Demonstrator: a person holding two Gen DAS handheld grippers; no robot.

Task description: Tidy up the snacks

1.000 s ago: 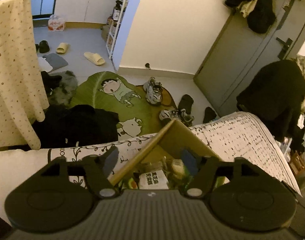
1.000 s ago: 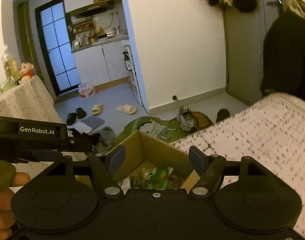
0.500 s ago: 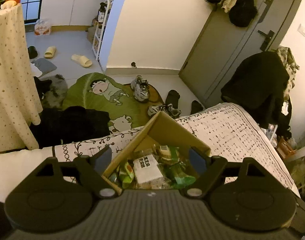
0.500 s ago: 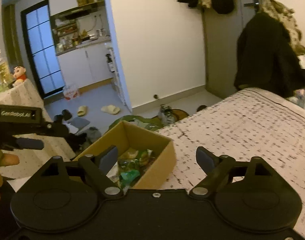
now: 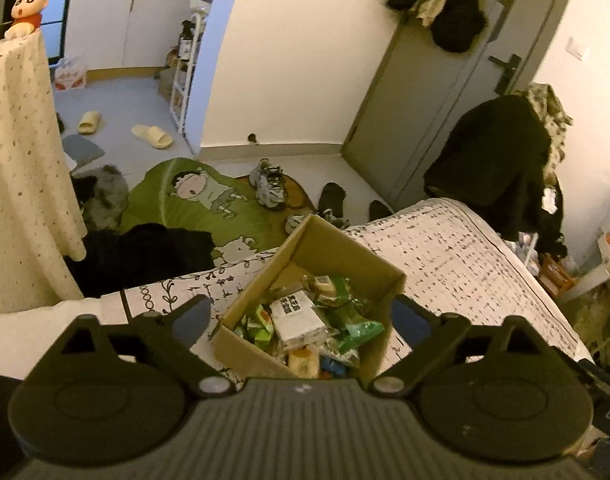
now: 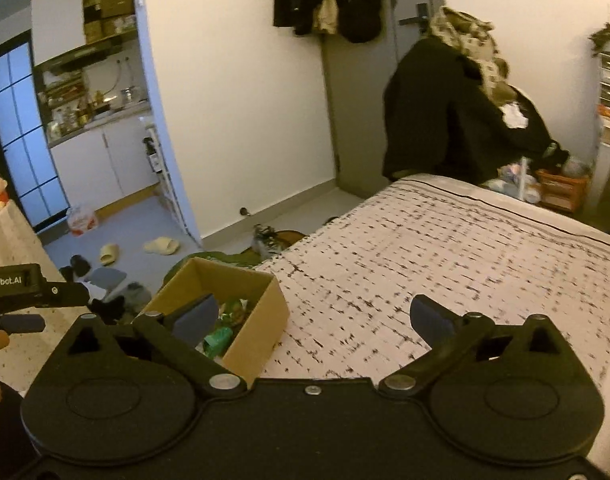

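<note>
The left tool (image 5: 301,316), its jaws just opened wide and empty, hangs above a cardboard box (image 5: 381,280) of snack packets (image 5: 305,320) on the bed (image 5: 465,248).

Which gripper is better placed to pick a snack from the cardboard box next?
Probably left. The left gripper is open with the cardboard box and snacks centred between its fingers. The right gripper, also open, has the box off toward its left finger.
</note>
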